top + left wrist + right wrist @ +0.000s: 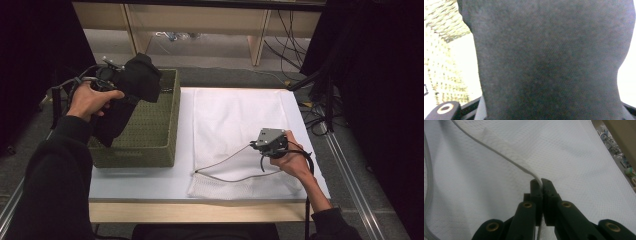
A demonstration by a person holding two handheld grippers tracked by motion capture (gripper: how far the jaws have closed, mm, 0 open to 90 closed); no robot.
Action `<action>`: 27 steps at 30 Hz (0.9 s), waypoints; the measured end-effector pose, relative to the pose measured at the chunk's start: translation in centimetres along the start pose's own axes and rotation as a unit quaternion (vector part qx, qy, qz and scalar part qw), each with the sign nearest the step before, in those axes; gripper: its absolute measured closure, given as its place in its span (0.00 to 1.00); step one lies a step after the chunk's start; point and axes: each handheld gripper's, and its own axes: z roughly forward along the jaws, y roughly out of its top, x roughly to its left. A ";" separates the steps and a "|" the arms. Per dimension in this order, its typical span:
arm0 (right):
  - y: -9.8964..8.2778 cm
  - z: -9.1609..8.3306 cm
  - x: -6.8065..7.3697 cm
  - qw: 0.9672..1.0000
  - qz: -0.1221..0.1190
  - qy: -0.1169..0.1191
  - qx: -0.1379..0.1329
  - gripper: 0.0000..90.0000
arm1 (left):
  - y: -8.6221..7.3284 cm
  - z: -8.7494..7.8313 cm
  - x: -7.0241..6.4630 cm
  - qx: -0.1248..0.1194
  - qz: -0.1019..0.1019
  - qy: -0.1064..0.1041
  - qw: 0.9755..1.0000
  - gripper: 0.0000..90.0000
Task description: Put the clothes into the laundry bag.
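Note:
A black garment [135, 82] hangs in the air over the left part of a green woven basket [155, 135]. My left gripper [122, 82] is shut on it, and the cloth hides the jaws. In the left gripper view the black garment [549, 62] hangs close in front of the camera, with basket weave [439, 75] behind at the left. A white mesh bag [235, 120] lies flat on the white table [145, 182]. My right gripper [256, 145] is shut on the bag's opening edge [225, 162]. In the right gripper view that gripper [540, 182] pinches the pale zipper edge [499, 152] above the mesh bag [574, 157].
The basket stands at the table's left end. A wooden shelf frame [260, 35] stands beyond the table, with cables [315, 110] on the floor to the right. Black curtains [380, 75] close in both sides.

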 end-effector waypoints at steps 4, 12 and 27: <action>0.1 -0.1 -0.2 1.000 -0.006 -0.003 -0.004 0.99 | 0.4 -1.0 -1.2 -0.007 0.006 -0.005 1.000 0.58; 1.0 -0.6 -0.6 1.000 -0.012 -0.010 -0.016 0.99 | 0.6 -3.8 -6.1 -0.029 0.032 -0.049 0.998 0.58; 2.2 -2.1 -2.5 0.999 0.008 -0.038 -0.037 0.99 | -2.8 -5.4 -15.9 -0.013 0.086 -0.204 0.975 0.58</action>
